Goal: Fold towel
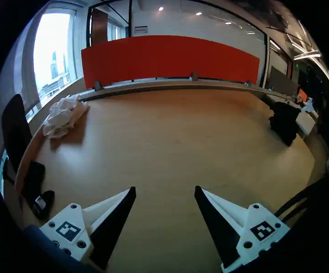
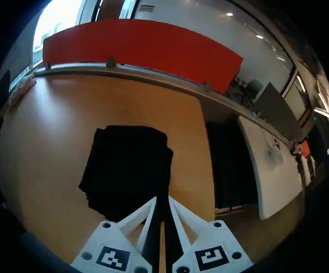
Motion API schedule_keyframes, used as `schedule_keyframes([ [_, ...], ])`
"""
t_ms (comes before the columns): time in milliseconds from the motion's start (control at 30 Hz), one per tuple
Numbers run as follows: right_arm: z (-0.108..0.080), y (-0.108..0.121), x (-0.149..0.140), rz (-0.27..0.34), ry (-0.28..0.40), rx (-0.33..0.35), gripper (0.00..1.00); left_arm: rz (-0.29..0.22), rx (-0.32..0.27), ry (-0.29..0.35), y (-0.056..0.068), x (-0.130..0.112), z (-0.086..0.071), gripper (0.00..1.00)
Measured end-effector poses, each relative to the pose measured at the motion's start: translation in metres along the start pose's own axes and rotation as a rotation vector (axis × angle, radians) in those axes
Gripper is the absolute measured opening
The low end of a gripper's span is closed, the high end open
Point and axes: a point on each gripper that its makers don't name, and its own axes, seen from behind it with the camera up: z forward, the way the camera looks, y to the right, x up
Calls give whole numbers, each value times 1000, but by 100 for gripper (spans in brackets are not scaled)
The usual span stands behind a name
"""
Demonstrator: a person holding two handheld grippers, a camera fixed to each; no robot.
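The black folded cloth towel (image 2: 128, 168) lies on the light wooden table (image 1: 173, 136) close to its right-hand edge. The right gripper (image 2: 163, 199) has its fingers drawn narrow at the towel's near hem and is possibly nipping it, though the dark fabric hides this, so a careless pull could drag the stack open or slide it off the edge. I count one black towel, one crumpled white cloth (image 1: 64, 116) far across the table, one red divider panel (image 1: 169, 59), and two grippers, the left gripper (image 1: 164, 191) spread wide and empty.
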Motion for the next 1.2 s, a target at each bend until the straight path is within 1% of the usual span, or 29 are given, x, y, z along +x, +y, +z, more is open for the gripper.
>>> schedule_keyframes([
  [367,12,5,-39,68,-61,-20,3,10,0,-6,-2,-1,0,96],
  [667,19,2,-60,113,-90,-23,3,14,0,-12,-1,-3,0,96],
  [867,22,-2,-69,122,-105,-20,3,15,-1,-13,-1,-3,-1,96],
  [1200,25,-5,-72,117,-113,-16,3,14,4,-14,-2,-5,-4,96],
])
